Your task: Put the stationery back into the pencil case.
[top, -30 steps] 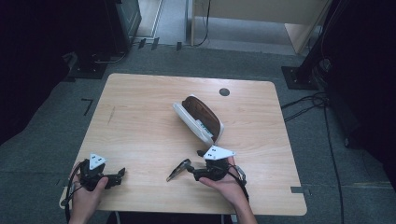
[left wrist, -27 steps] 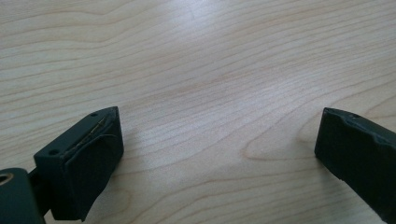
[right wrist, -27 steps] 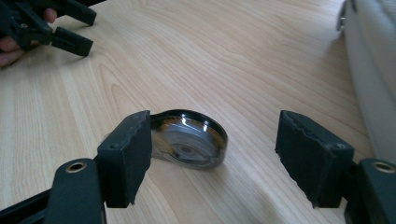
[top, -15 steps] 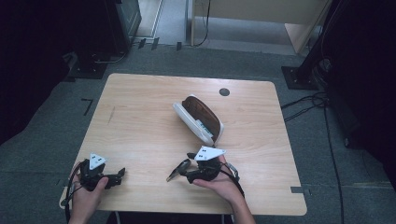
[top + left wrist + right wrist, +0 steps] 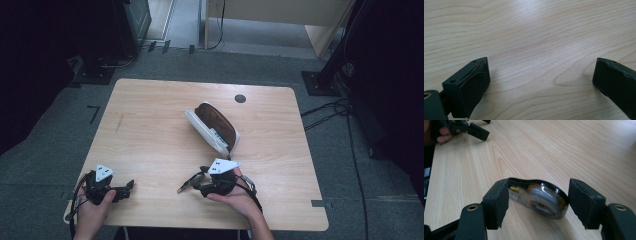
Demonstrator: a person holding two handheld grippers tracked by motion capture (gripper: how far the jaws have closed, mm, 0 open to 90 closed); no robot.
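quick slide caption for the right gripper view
Right tool closing around a correction tape dispenser on the wooden table.

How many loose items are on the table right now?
2: a white and brown case lying open near the middle, and a correction tape dispenser between the jaws of the right claw. None seems hidden.

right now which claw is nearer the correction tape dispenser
Right. The right claw straddles the correction tape dispenser, one pad touching. The left claw rests at the table's near left corner, well apart from it.

Bare table (image 5: 150,120) left of the open case (image 5: 215,129); right side narrower.
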